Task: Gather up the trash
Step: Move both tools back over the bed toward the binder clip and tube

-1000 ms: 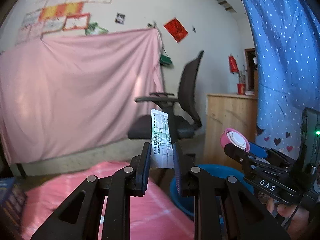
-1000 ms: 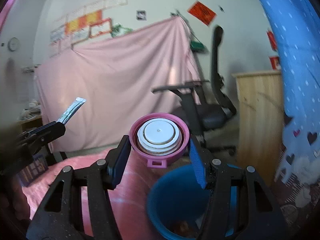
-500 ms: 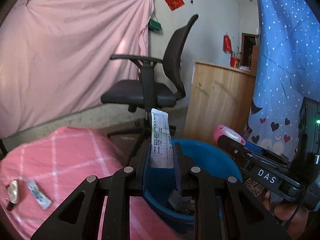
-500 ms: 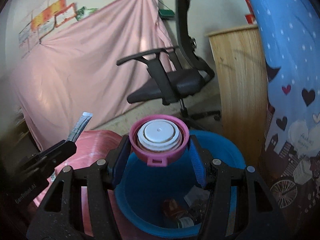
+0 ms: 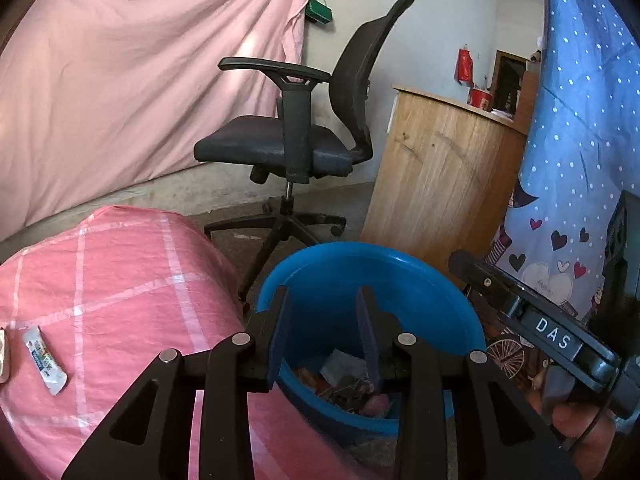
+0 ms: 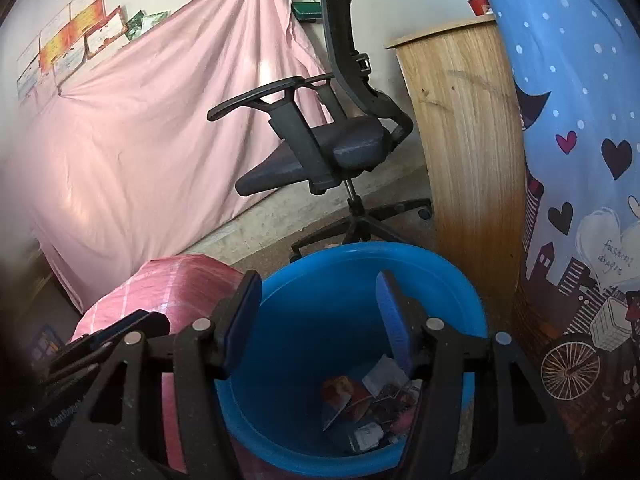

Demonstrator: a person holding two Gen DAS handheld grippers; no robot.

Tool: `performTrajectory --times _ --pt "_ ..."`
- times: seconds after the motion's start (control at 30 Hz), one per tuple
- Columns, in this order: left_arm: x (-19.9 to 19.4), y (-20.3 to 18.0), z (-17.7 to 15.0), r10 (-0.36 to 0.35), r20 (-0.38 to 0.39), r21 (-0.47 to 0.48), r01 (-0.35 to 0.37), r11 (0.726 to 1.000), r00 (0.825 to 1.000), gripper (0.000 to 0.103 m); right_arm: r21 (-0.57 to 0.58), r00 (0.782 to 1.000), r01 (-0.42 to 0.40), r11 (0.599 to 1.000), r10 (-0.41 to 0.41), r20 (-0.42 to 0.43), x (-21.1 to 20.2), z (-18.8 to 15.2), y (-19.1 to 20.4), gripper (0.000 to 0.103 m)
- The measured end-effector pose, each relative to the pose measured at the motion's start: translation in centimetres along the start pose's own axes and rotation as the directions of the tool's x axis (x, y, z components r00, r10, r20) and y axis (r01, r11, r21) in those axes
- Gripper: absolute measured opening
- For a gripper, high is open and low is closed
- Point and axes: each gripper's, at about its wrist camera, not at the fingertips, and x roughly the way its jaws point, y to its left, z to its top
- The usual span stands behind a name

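Observation:
Both grippers hang over a blue plastic bin (image 5: 420, 300) on the floor. My left gripper (image 5: 321, 296) has nothing between its blue pads, and its jaws are opening. Through the gap I see mixed trash (image 5: 340, 384) on the bin's bottom, with a pink piece among it. In the right wrist view my right gripper (image 6: 318, 292) stands open and empty above the same bin (image 6: 320, 340), over wrappers and paper scraps (image 6: 372, 404). A white snack wrapper (image 5: 44, 360) lies on the pink checked cloth (image 5: 120, 280) to the left.
A black office chair (image 5: 288, 144) stands behind the bin, with a wooden cabinet (image 5: 440, 176) to its right. A blue patterned curtain (image 5: 580, 160) hangs at the right and a pink sheet (image 5: 140, 60) covers the back wall. A hand (image 5: 576, 420) holds the right tool.
The paper slip is gone from the left jaws and the pink cap from the right jaws. Both grippers came down over the bin and tilted toward it. The left jaws widened.

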Motion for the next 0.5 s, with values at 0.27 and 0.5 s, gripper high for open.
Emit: performTrajectory --times 0.27,0.5 --pt "-1.0 0.8 0.2 0.029 0.028 -0.021 -0.028 0.999 0.999 0.029 -0.025 1.0 -0.014 1.0 0.014 0.025 -0.5 0.1 1.1 0.083" --pt "-3.2 2.1 0.6 0.065 0.065 -0.035 -0.063 0.997 0.996 0.029 -0.058 0.996 -0.049 0.997 0.054 0.075 -1.3 0.5 2.8 0.084"
